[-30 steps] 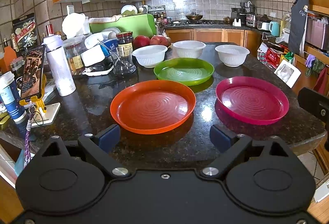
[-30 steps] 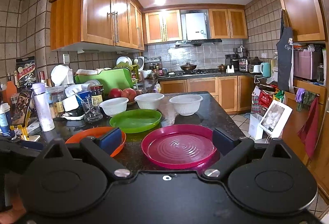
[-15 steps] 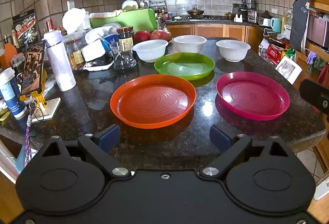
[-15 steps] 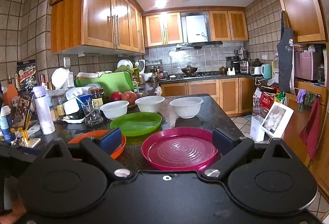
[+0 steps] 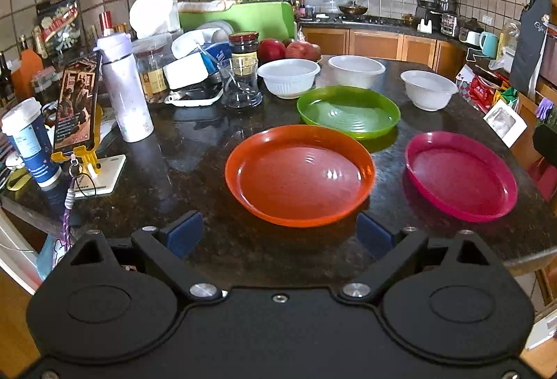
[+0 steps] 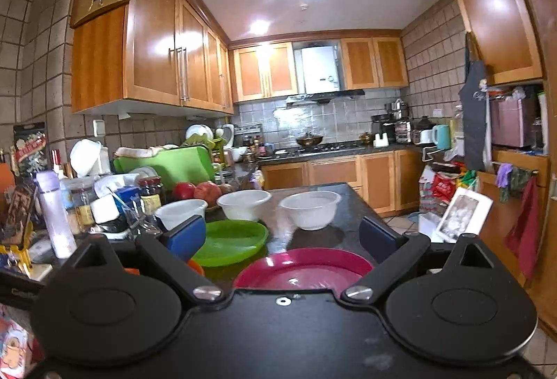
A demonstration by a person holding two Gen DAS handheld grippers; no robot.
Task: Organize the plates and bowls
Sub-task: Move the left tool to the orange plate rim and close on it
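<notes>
On the dark granite counter [image 5: 195, 163] lie an orange plate [image 5: 299, 175], a green plate [image 5: 348, 110] behind it and a magenta plate [image 5: 459, 175] to the right. Three white bowls stand behind: left [image 5: 289, 77], middle [image 5: 357, 70], right [image 5: 428, 90]. My left gripper [image 5: 278, 232] is open and empty, just short of the orange plate's near rim. My right gripper [image 6: 282, 236] is open and empty, above the near rim of the magenta plate [image 6: 303, 269]. The green plate [image 6: 229, 241] and the bowls, such as the right one [image 6: 310, 208], show beyond it.
The counter's left side is crowded: a phone on a yellow stand [image 5: 78, 107], a white bottle [image 5: 123, 90], a paper cup [image 5: 29, 142], a jar [image 5: 243, 51], a glass [image 5: 240, 84], apples [image 5: 290, 49] and a green dish rack [image 5: 236, 18]. The counter edge runs along the right [image 5: 522, 260].
My left gripper has moved forward and a little higher toward the orange plate. My right gripper has tilted upward and moved closer over the magenta plate. Both stay open.
</notes>
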